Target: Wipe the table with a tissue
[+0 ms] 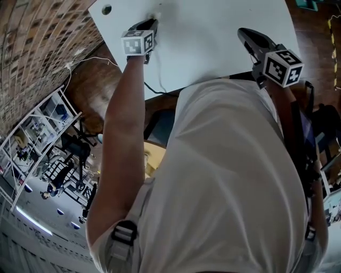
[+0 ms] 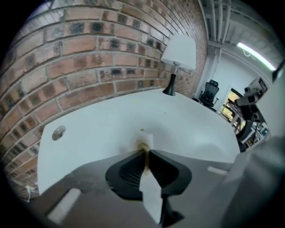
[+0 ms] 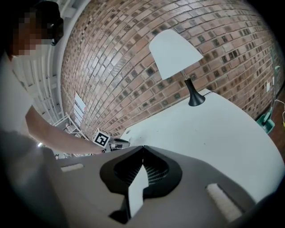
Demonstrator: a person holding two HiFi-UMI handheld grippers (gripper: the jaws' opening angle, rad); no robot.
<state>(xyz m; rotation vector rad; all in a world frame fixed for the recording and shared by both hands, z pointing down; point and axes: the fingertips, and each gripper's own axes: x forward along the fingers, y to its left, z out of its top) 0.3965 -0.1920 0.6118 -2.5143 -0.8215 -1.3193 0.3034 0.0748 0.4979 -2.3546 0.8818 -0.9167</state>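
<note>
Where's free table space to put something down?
Table mostly bare: wide stretch between lamp and left gripper, and strip from grommet to tissue. Crowded only at the tissue, clamped in that gripper.

Right gripper (image 3: 143, 148), jaws together on nothing, above a white surface (image 3: 213, 133); lamp (image 3: 178, 55) by brick wall (image 3: 116, 67); left gripper (image 3: 124, 142), seemingly touching the surface, beyond.

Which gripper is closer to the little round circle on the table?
Left. The left gripper, pinching a tissue, is close beside the round circle on the table. The right gripper is much farther away, across the table.
</note>
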